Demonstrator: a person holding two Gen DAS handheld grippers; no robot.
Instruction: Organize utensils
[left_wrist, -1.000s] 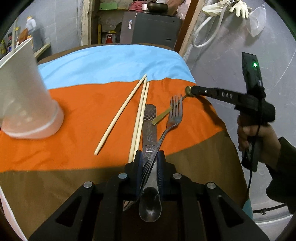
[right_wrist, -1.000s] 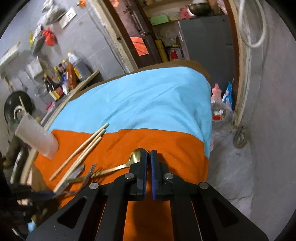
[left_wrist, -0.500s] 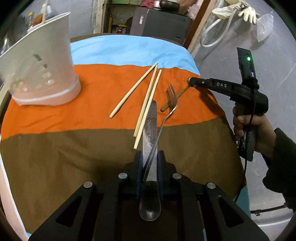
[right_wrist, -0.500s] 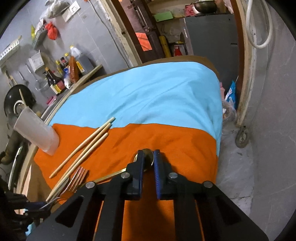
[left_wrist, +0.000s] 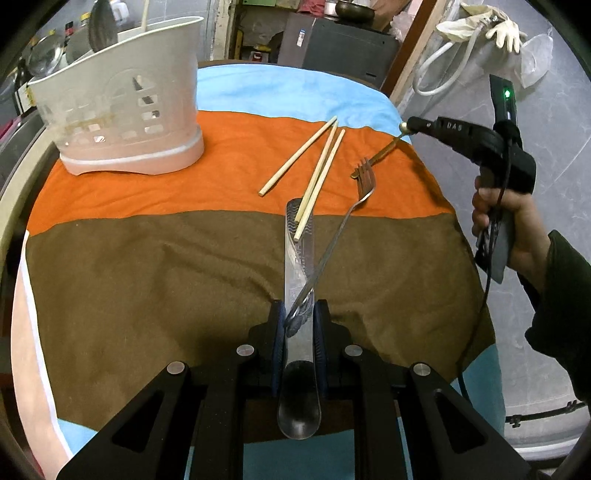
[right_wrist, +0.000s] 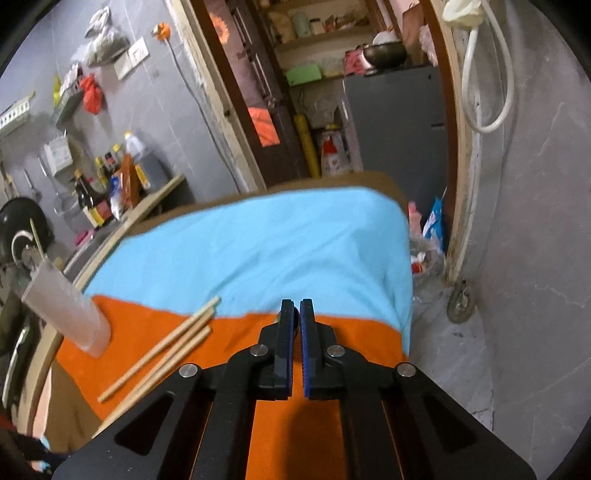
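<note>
My left gripper (left_wrist: 298, 310) is shut on the handles of a silver fork (left_wrist: 364, 184) and a flat steel utensil (left_wrist: 298, 236), held low over the cloth. Three wooden chopsticks (left_wrist: 321, 166) lie on the orange band, their near ends resting on the flat utensil; they also show in the right wrist view (right_wrist: 162, 354). My right gripper (right_wrist: 295, 310) is shut on the bowl of a gold spoon (left_wrist: 384, 149) at the table's right edge and lifts it. A white utensil holder (left_wrist: 122, 107) stands at the far left and shows in the right wrist view (right_wrist: 62, 310).
The table carries a cloth (left_wrist: 147, 280) with blue, orange and brown bands. Its right edge drops to a grey floor (right_wrist: 517, 258). A counter with bottles (right_wrist: 103, 192) lies beyond the far left. A grey cabinet (left_wrist: 340, 44) stands behind the table.
My left gripper has pulled back toward the near edge, dragging the fork and flat utensil. My right gripper closed on the gold spoon and lifted it. The holder has come further into view.
</note>
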